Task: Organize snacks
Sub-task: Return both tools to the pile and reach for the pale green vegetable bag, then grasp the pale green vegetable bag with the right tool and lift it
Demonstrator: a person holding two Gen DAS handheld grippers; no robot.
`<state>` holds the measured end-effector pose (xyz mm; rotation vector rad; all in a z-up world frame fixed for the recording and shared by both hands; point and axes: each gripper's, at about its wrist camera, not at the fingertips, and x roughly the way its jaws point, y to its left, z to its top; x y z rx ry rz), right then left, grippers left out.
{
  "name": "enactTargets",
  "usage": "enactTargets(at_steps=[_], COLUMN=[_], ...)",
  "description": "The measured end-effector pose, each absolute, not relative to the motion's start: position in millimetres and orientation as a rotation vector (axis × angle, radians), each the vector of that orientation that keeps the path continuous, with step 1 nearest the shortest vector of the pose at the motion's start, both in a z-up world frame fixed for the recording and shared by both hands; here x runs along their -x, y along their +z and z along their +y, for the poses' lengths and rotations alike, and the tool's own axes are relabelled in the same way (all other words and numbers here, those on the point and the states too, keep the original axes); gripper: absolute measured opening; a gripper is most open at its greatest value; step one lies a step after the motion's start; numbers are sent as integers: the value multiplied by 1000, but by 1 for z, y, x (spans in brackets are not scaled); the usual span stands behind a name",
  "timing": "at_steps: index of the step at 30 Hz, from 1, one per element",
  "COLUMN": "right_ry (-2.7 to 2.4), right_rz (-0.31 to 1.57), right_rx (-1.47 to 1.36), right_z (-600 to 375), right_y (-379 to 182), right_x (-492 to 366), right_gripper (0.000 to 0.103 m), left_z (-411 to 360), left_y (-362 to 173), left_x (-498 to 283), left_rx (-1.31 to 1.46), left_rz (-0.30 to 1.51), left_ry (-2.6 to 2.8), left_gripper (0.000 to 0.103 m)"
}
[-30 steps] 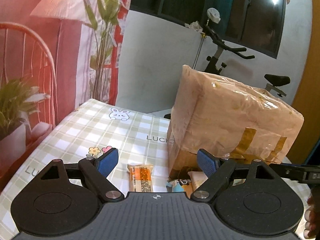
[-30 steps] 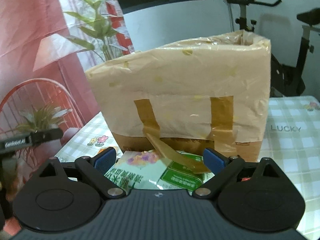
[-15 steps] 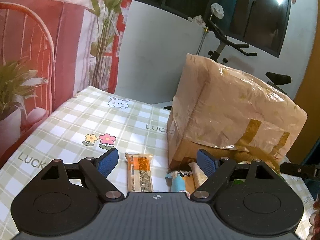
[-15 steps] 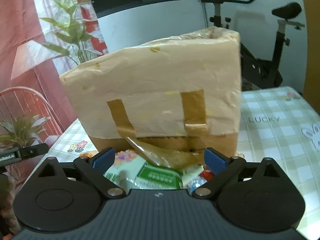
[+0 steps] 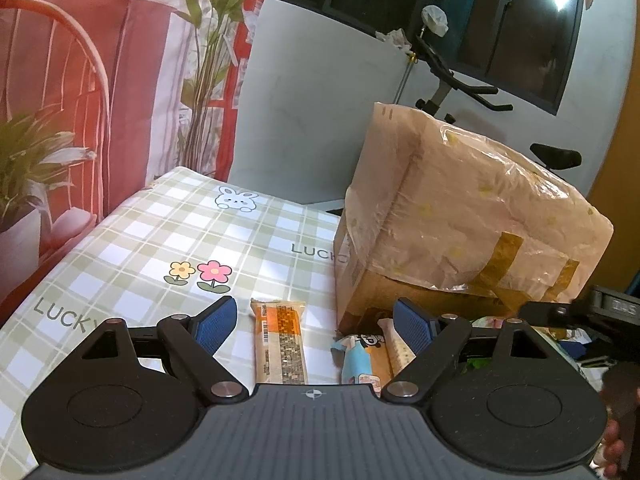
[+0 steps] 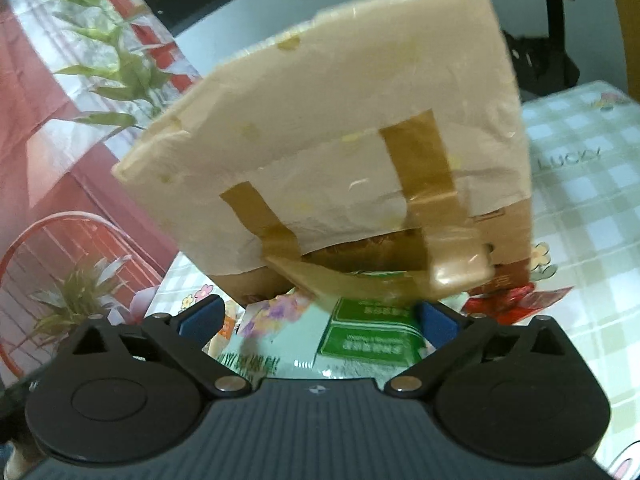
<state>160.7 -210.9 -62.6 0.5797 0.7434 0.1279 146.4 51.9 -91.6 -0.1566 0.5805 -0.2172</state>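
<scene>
"lucky" lettering marks the checked tablecloth (image 5: 132, 236) at left and beside the plastic-wrapped cardboard box (image 5: 460, 220). left gripper (image 5: 316, 322) hovers low, fingers wide and empty, over an orange snack bar (image 5: 280, 344) and a blue packet (image 5: 356, 360). right gripper (image 6: 316, 322), tilted, fingers wide, frames a green-labelled snack bag (image 6: 340, 340) touching the box; its print is unreadable.

Checked tablecloth (image 5: 160, 232) under box (image 5: 460, 216), snacks (image 5: 280, 344)

We see a cardboard box (image 5: 460, 216) under crinkled glossy plastic film, ahead of our tongs, on a smooth checked tablecloth (image 5: 160, 240).
</scene>
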Motion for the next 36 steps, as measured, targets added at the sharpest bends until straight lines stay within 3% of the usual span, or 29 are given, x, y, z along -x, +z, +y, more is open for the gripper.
enactTargets(at_steps=[15,23,36], right_ry=[89,160,305], right_rz=[864,843,787], right_rx=[-593,-590,-522], right_z=[-206,-213,-192], right_y=[-83,-71,-49], right_x=[-156,-146,-123], right_gripper=[103,88,85], left_z=[53,54,52], left_y=[-100,-97,-88], left_x=[-146,-141,-125], left_rx=[143,138,126], left_rz=[611,605,593], left_ry=[-211,-197,-177], left_gripper=[87,87,87])
